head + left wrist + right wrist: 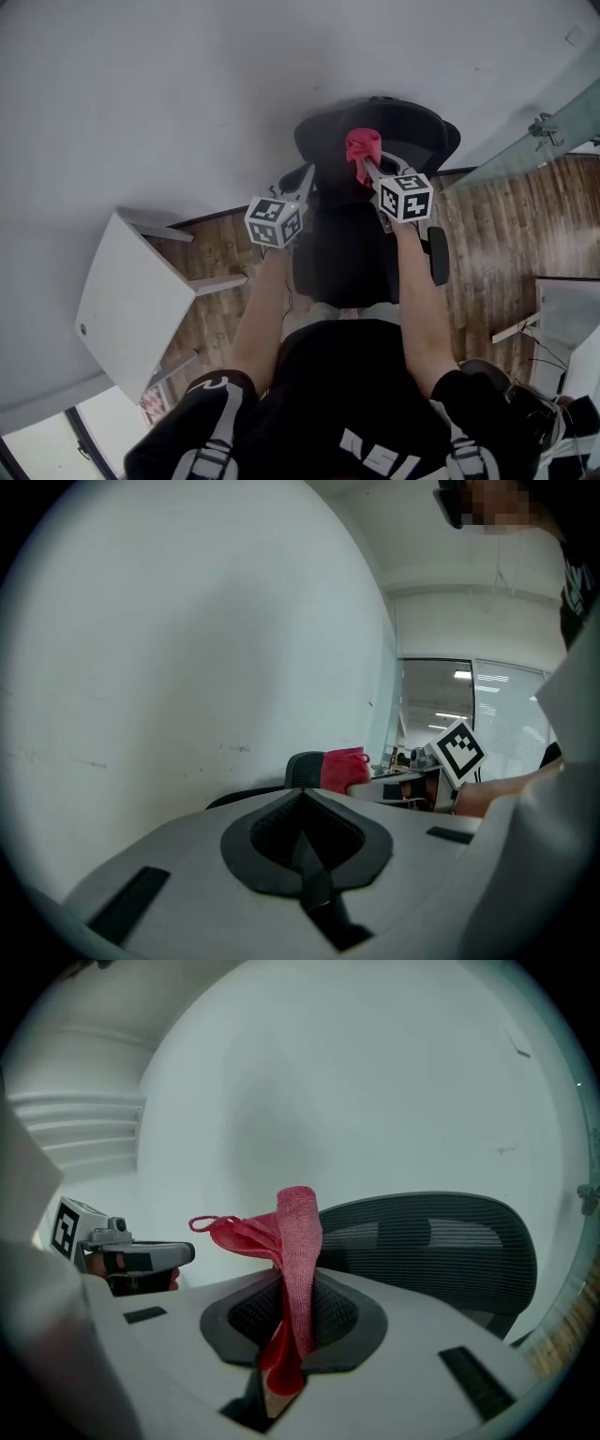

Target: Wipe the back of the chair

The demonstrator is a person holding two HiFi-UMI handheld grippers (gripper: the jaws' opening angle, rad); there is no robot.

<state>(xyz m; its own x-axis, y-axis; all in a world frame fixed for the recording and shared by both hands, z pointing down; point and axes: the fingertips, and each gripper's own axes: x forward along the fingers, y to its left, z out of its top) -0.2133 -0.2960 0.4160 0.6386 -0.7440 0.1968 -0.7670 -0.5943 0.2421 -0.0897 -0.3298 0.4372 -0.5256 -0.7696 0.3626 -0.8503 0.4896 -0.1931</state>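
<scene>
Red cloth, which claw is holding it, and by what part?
The right claw pinches the red cloth near its lower end. The left claw is shut, empty.

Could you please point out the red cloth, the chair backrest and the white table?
red cloth point(300, 1232): right gripper view, its upright fold.
chair backrest point(441, 1246): right gripper view, its mesh panel.
white table point(127, 300): head view, its bare top.

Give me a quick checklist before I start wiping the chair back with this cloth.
1. Red cloth clamped in right gripper: ok.
2. Chair back right ahead of the cloth: ok.
3. Cloth touching the chair back: cannot tell.
4. Cloth spread flat for wiping: not ok, it stands bunched.
5. Left gripper shut and empty, off to the side: ok.
</scene>
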